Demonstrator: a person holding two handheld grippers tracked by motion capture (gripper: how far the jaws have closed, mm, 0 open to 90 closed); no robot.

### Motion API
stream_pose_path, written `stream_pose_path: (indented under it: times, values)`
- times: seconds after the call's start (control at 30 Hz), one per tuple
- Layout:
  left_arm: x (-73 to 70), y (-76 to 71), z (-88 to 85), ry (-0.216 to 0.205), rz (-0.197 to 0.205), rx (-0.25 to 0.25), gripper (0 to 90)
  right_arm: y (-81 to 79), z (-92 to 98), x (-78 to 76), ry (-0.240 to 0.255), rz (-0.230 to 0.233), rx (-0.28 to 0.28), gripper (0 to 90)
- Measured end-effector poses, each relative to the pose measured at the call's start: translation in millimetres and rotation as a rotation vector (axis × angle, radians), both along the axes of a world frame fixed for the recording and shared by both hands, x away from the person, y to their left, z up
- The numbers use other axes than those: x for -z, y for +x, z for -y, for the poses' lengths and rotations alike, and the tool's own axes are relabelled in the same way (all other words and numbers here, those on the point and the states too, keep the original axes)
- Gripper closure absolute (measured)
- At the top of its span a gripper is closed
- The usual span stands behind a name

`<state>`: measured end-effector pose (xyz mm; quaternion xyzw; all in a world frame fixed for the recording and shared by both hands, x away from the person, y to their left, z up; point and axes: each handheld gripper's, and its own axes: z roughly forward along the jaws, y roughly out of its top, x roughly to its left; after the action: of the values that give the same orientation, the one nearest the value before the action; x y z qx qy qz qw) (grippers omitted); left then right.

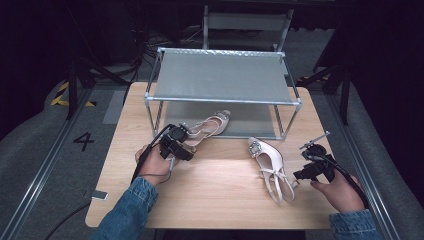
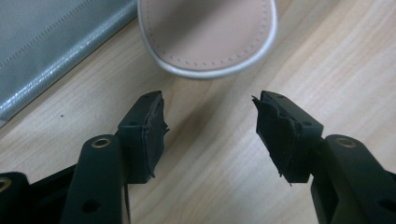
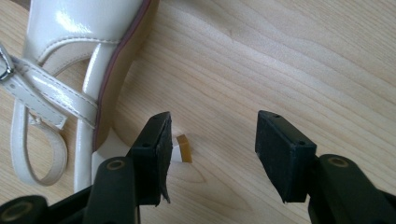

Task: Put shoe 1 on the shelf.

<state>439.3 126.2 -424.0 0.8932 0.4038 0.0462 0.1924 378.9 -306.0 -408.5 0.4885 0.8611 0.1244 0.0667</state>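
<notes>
Shoes, two, pale cream w/ jewelled buckles, lie on the wooden table [image 1: 220,185] by a metal-framed shoe rack [image 1: 222,77]. Rack has two grey fabric tiers: top tier bare, bottom tier carries the toe end of one shoe [image 1: 207,127], whose heel end sticks out over the front edge toward the left tongs [image 1: 176,146]. Second shoe [image 1: 270,167] lies wholly on the table, right of centre, in front of the rack's right leg, toe toward the rack, straps and heel toward the person. Left tongs are open, jaws wide apart w/ nothing between; in left gripper view the rounded end of the first shoe's insole [image 2: 210,32] sits just ahead of the tips, not touched, grey bottom tier [image 2: 51,46] at upper left. Right tongs [image 1: 311,159] also open and empty, held just beside the second shoe near the table's right edge; right gripper view shows that shoe's glossy straps [image 3: 46,93] and heel [image 3: 182,148] left of the jaws, heel tip just past the left jaw, bare wood between the pads. Denim sleeves at both wrists.
</notes>
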Motion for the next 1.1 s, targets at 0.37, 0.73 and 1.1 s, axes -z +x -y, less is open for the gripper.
stream_pose_path:
  times: [0.37, 0.73, 1.1]
  values:
    - [16.7, 7.5, 8.2, -0.001, 0.074, 0.008, 49.9, -1.6, 1.9, 1.7, 0.009, -0.004, 0.001, 46.4]
    - [17.2, 9.4, 10.2, -0.116, 0.162, 0.031, 76.6, -3.4, 4.9, 3.8, 0.006, -0.011, 0.015, 46.3]
    - [4.2, -0.1, 34.4, -0.172, 0.168, 0.105, 78.8, -5.8, 9.5, 4.2, 0.008, -0.014, 0.026, 46.2]
